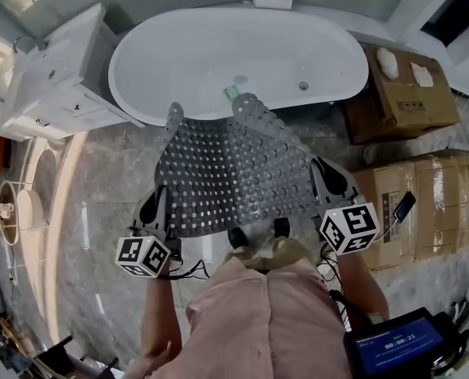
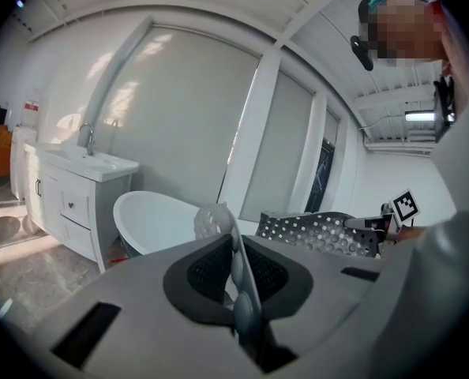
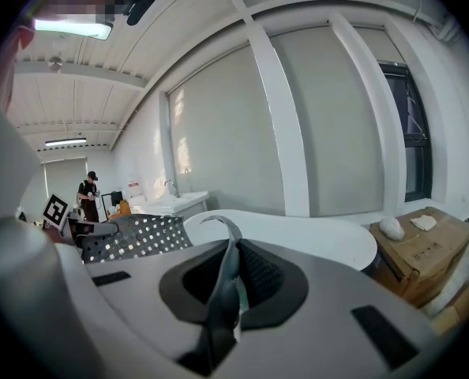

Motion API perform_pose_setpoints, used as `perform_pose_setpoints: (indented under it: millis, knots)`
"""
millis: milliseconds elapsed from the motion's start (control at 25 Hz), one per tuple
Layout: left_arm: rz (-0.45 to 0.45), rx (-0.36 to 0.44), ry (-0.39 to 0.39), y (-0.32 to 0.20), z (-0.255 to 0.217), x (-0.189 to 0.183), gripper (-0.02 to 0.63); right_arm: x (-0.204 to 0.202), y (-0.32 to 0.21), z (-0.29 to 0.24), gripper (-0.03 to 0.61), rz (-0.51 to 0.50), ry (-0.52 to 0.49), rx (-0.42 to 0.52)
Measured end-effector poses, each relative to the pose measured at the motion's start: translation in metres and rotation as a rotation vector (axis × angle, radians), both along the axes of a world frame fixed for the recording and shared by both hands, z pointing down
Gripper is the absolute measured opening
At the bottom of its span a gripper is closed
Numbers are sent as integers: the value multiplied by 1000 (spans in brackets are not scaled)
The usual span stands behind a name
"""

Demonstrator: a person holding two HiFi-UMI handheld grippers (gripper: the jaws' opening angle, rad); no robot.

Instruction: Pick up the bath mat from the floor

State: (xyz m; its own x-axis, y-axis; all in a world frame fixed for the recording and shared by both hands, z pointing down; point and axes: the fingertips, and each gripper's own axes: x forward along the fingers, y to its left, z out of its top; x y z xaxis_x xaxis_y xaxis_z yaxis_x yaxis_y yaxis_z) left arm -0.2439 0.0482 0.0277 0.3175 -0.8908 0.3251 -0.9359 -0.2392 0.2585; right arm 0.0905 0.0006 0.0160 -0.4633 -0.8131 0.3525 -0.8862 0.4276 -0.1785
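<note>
Left gripper (image 1: 154, 208) and right gripper (image 1: 327, 181) each pinch a near corner of the mat (image 1: 234, 172), jaws fully closed. The thin, limp edge may slip free, or the far end may snag the tub (image 1: 219, 61).

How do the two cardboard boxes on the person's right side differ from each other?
The far cardboard box, beside the bathtub's end, is darker brown; the near cardboard box is paler. The far one carries two white items on top; the near one carries a dark phone-like device at its edge. Both are cardboard and stand on the floor.
</note>
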Motion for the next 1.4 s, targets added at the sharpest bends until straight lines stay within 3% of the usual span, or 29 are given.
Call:
perform_pose_setpoints:
  millis: [480,1000,1400]
  knots:
    - [-94,31,-28,3,-13,-25,35,2,-10,-11,29,8,21,54]
    - [-131,117,-87,7,-49,-16,35,5,-15,-37,29,9,3,99]
    - [-137,137,-77,11,-57,-10,35,5,-15,-43,29,8,7,114]
